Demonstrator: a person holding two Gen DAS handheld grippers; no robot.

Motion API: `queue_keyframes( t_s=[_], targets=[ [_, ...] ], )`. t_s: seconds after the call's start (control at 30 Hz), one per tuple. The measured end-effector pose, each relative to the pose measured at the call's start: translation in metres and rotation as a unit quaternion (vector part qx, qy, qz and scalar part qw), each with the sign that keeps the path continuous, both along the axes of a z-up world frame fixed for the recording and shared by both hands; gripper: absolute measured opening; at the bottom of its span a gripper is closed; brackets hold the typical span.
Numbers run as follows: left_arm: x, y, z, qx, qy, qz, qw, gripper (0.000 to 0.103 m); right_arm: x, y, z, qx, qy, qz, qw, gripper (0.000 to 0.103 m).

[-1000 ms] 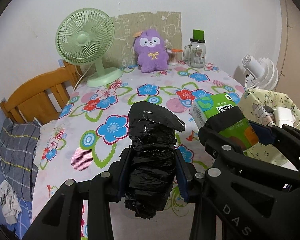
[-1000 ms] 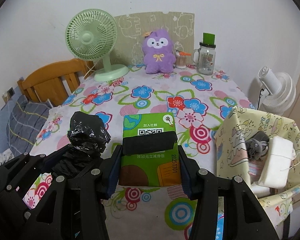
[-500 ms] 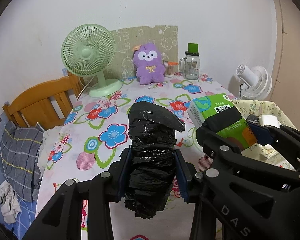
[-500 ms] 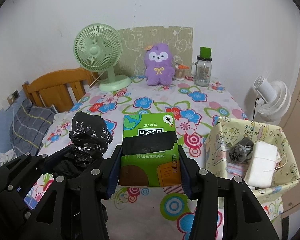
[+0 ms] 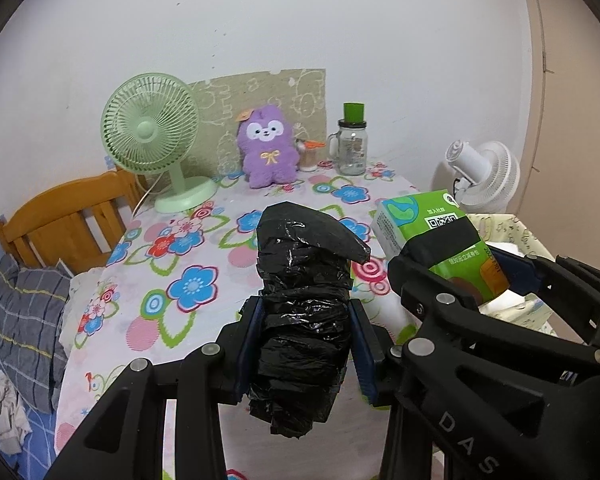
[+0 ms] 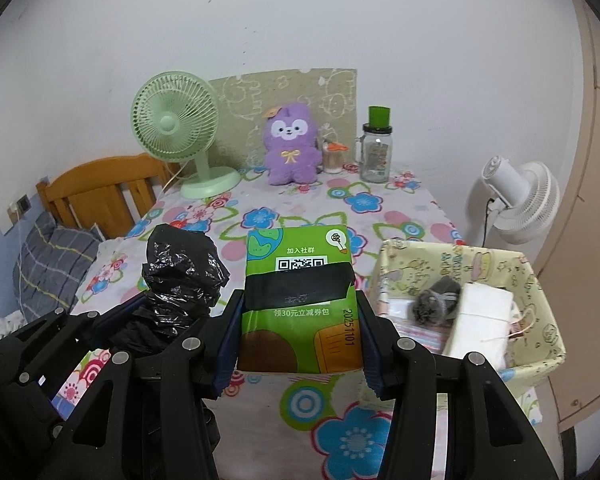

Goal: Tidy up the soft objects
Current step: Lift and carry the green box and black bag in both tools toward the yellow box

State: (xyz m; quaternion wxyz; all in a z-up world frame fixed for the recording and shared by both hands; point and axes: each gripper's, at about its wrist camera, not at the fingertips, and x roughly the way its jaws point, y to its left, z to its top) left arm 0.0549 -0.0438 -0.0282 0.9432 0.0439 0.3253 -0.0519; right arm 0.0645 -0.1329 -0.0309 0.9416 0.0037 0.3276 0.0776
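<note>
A crumpled roll of black plastic bags (image 5: 304, 320) stands upright in my left gripper (image 5: 305, 344), whose blue pads press on both its sides. The same roll (image 6: 180, 280) shows at the left of the right wrist view. My right gripper (image 6: 298, 332) is shut on a green tissue pack (image 6: 300, 300) with a QR code and a black band; this pack (image 5: 436, 236) also appears to the right in the left wrist view. Both are held above the flowered tablecloth (image 6: 340, 432). A fabric storage basket (image 6: 540, 300) stands at the right.
At the table's back stand a green desk fan (image 6: 176, 128), a purple plush toy (image 6: 290, 144), a small cup and a glass jar (image 6: 376, 152) with a green lid. The basket holds a white pack (image 6: 480, 320) and a grey item. A white fan (image 6: 520, 200) stands beyond; a wooden chair (image 6: 100, 188) is left.
Both grippers have pulled back from the wall and risen, each keeping its grip. The table's back objects look smaller and farther, and more of the basket shows.
</note>
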Motion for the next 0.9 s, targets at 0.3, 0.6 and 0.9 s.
queue_keyframes(
  t_s=[0.3,0.6,0.9],
  targets=[
    [0.003,-0.027,0.004,-0.006,-0.008,-0.019,0.9998,0.042,-0.002,-0.026,0.006,-0.001,-0.008,-0.019,1.0,0.054],
    [0.009,-0.049,0.005,-0.008,-0.01,-0.035,0.9993,0.042,0.001,-0.05,0.006,-0.001,-0.011,-0.032,0.999,0.054],
    [0.019,-0.077,0.003,-0.008,-0.008,-0.057,0.9983,0.043,0.009,-0.079,0.004,0.0,-0.009,-0.054,0.998,0.054]
  ],
)
